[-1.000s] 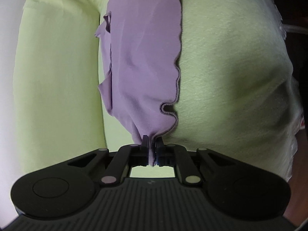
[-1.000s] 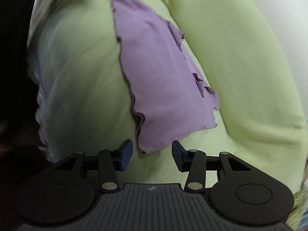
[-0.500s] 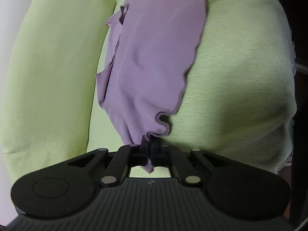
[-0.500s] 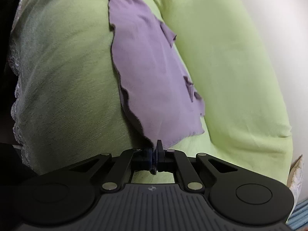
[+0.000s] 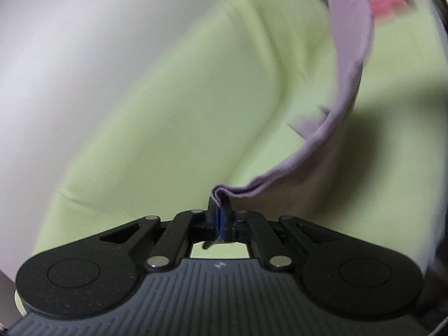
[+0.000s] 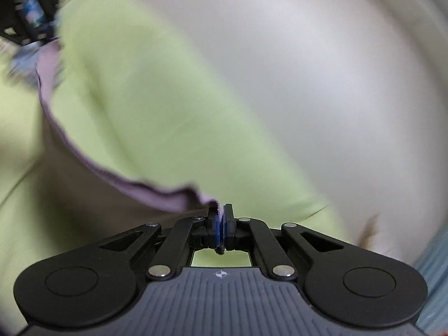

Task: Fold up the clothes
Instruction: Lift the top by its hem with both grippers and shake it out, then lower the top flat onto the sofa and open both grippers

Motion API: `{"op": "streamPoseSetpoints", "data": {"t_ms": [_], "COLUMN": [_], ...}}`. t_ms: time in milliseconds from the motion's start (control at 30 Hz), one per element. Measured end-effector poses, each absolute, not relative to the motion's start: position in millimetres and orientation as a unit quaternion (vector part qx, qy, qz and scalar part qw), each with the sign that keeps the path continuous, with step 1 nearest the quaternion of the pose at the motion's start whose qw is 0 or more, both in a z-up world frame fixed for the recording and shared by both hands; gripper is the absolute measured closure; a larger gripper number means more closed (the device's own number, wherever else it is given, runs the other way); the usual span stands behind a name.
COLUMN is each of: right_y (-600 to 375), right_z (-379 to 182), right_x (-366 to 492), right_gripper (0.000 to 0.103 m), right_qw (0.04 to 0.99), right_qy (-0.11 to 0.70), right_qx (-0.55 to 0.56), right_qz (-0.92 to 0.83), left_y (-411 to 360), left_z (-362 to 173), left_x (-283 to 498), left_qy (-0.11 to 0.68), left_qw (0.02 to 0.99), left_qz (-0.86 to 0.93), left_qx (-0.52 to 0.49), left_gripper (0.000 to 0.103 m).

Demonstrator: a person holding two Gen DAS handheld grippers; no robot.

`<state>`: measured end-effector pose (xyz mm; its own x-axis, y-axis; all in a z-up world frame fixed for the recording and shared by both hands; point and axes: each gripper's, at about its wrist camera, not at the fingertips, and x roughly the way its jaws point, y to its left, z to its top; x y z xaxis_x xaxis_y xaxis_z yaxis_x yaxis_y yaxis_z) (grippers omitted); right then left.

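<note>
The left gripper (image 5: 219, 205) is pinching one corner of the purple garment (image 5: 350, 56), its fingers (image 5: 212, 212) pressed together on the folded hem. From that corner the cloth is hanging in a slack band that is curving off to the right and up toward the far end of the scene, clear of the light green sheet (image 5: 196, 98) spread beneath it. The right gripper (image 6: 220, 218) is clamping another corner of the same garment (image 6: 156, 193), its fingers (image 6: 229, 221) closed on the frilled edge, and the fabric is trailing away to the left and far side. A pale wall (image 6: 322, 70) is filling the right of that view. Both views are blurred
</note>
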<state>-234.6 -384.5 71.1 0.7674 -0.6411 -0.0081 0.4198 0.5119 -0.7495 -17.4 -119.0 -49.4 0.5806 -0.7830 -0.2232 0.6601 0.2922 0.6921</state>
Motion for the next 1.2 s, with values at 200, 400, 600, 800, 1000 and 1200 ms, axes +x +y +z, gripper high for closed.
{"op": "streamPoseSetpoints", "data": {"t_ms": [200,400,600,800,1000,1200], "right_y": [-396.6,-390.7,-448.1,-537.1,-571.9,-576.7], "right_z": [189.0,252.1,260.7,245.6,263.8,232.9], "right_x": [-256.4,-274.4,-220.1,-140.8,-133.2,-167.7], "right_gripper": [0.103,0.103,0.103,0.103,0.103,0.103], "right_qw": [0.857,0.850,0.861,0.877,0.885,0.891], "right_qy": [0.069,0.028,0.100,0.164,0.120,0.100], "right_qx": [-0.391,-0.405,-0.375,-0.307,-0.295,-0.308], "right_qz": [-0.330,-0.334,-0.328,-0.330,-0.339,-0.318], "left_y": [-93.8,-83.1,-117.8,-220.4,-252.3,-207.9], "left_z": [48.1,90.3,73.0,41.2,62.4,1.4], "left_x": [-51.9,-72.8,-41.9,35.8,50.5,11.8], "left_qy": [-0.139,-0.171,-0.141,-0.089,-0.132,-0.152], "left_qw": [0.849,0.864,0.878,0.881,0.896,0.887], "left_qz": [-0.414,-0.385,-0.356,-0.302,-0.280,-0.298], "left_qx": [0.297,0.274,0.287,0.352,0.319,0.320], "left_gripper": [0.103,0.103,0.103,0.101,0.101,0.101]}}
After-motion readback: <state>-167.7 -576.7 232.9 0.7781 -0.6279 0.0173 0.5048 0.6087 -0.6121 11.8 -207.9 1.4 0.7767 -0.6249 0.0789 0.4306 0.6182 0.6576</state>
